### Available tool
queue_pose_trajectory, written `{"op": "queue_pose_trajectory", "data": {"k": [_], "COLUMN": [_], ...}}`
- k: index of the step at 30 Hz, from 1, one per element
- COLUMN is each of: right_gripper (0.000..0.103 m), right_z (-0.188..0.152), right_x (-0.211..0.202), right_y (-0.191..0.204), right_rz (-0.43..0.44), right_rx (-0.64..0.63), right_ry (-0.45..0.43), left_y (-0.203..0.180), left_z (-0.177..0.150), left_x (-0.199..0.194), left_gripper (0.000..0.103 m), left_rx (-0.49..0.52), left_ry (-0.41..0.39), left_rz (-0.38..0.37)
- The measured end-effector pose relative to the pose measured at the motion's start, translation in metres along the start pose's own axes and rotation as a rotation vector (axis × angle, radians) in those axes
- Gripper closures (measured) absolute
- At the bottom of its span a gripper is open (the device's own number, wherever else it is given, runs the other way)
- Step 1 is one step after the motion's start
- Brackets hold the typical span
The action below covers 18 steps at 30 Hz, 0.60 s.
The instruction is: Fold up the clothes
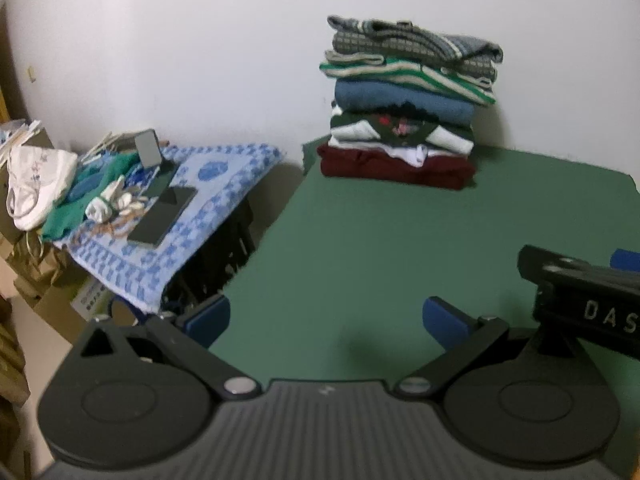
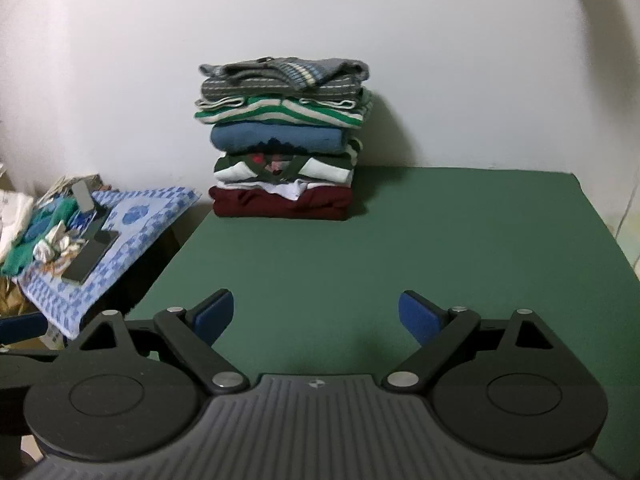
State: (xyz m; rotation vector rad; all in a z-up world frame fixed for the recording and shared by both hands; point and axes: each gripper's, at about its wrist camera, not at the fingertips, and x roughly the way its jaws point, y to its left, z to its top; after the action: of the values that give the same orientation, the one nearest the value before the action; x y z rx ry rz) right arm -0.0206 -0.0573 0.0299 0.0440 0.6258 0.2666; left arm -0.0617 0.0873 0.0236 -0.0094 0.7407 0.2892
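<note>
Both tongs hover low over the near part of the green desk (image 2: 440, 240), side by side. Left tongs (image 1: 326, 320): blue pads spread wide, nothing between them. Right tongs (image 2: 316, 316): same, spread and holding nothing.

The clothes: one stack of folded garments (image 2: 282, 140) at the far edge of the desk, toward its far-left corner, against the white wall (image 2: 320, 20). I count roughly six layers, top to bottom: grey patterned knit (image 2: 280, 74), green-and-white striped piece (image 2: 280, 114), blue sweater (image 2: 276, 138), dark one with a white and red pattern (image 2: 280, 168), a thin white layer, dark red one (image 2: 280, 202) at the bottom. The count is loose; the thin layers could be parts of one garment. No loose garment on the rest of the desk.

Handling guess: all soft and limp, knits bulky but light and grippy on the pads. Pinch them at edges: shoulders, hem corners, or a fold line. Grabbing mid-panel would just bunch the fabric. The stack is tall and a bit uneven, so it tips if pushed from the side.

That fits either all folded and stacked, or waiting for the next piece from out of view.

Off the desk's left edge: one blue-and-white patterned cloth (image 1: 192, 216) draped over something, with two dark flat devices (image 1: 160, 216), a white bag (image 1: 36, 184) and small clutter.
</note>
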Motion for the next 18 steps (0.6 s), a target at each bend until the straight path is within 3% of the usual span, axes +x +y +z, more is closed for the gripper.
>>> {"op": "queue_pose_trajectory", "data": {"k": [5,18], "right_gripper": [0.009,0.008], "right_z": [-0.007,-0.013], "right_x": [-0.002,0.008], "right_y": [0.006,0.027], "right_rz": [0.019,-0.072], "right_rx": [0.000,0.040], "right_ry": [0.009,-0.009], "left_y": [0.002,0.023], "left_z": [-0.006,-0.003], "left_x": [0.003,0.029], "left_gripper": [0.000,0.000], "left_rx": [0.017,0.066], "left_ry": [0.018,0.040], "left_rz": [-0.020,-0.104]}}
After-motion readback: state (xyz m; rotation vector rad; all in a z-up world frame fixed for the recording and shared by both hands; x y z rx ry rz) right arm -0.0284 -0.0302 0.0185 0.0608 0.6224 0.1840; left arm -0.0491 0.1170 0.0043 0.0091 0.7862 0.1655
